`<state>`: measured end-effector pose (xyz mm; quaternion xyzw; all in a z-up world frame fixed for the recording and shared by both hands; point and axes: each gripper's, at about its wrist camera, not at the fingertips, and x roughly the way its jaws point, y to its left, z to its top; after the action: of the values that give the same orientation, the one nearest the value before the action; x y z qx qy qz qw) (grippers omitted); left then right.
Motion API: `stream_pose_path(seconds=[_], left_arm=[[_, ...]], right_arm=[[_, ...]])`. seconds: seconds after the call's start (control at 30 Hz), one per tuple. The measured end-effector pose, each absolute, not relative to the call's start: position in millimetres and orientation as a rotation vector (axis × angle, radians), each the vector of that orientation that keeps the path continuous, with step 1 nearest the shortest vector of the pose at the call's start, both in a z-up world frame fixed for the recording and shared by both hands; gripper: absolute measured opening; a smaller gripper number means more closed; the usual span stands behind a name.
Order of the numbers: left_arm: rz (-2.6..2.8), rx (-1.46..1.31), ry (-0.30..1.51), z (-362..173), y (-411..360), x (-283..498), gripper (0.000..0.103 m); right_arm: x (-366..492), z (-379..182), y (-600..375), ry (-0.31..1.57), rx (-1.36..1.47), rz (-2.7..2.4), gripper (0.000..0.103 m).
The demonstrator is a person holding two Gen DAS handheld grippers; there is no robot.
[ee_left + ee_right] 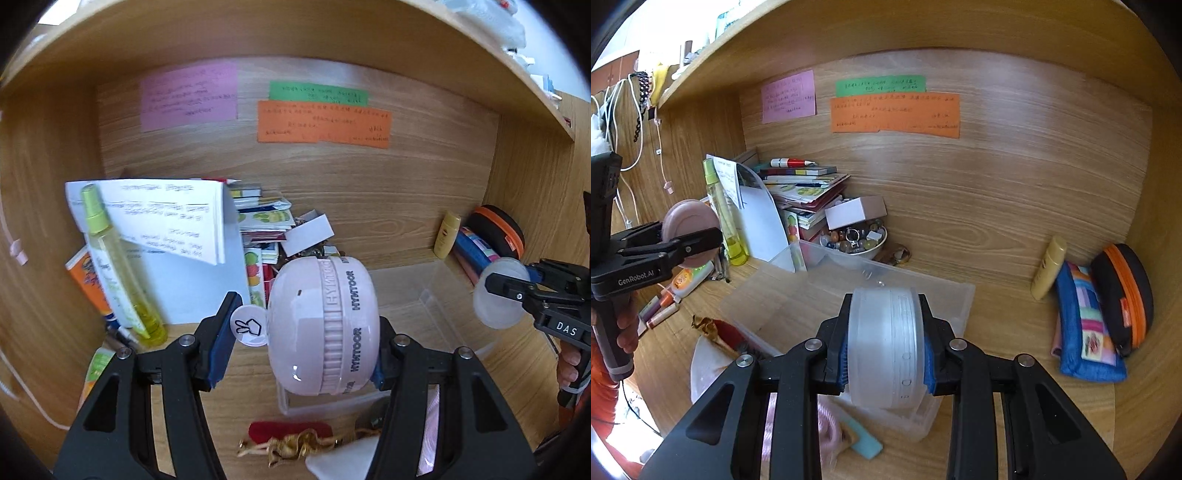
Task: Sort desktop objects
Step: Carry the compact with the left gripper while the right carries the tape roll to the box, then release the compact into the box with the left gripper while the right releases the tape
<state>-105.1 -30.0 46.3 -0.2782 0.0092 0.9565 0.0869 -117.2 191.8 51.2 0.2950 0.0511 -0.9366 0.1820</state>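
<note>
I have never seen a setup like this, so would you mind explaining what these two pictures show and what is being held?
There is no robot: a person holds a two-finger gripper in each hand, each with a wide-angle camera looking along its fingers. In the left camera's view, the left gripper holds a pink round case marked HYNTOOR. In the right camera's view, the right gripper clamps a frosted clear round lid. Each gripper shows at the edge of the other's picture. Below them on the wooden desk sit a clear plastic bin, a pile of books, a bowl of beads and a blue pouch.
</note>
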Motion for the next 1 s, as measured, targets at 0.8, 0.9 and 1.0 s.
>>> stream_pose_path(seconds=[0.8,0.9,1.0], left_arm=[[2.554,-1.136,0.206,-14.9,15.5,-182.1,0.058],[2.526,-1.166,0.250,-21.8,20.8,-187.3,0.058],[2.482,-1.211,0.270,-30.4,24.7,-192.4,0.058]], right_arm=[[-190.6,-8.6,162.3,0.288,1.101,-2.494,0.027],[-194.6,-13.0,161.4,0.300,1.129,-2.476,0.027],[-195.8,-16.5,158.5,0.324,1.150,-2.456,0.027]])
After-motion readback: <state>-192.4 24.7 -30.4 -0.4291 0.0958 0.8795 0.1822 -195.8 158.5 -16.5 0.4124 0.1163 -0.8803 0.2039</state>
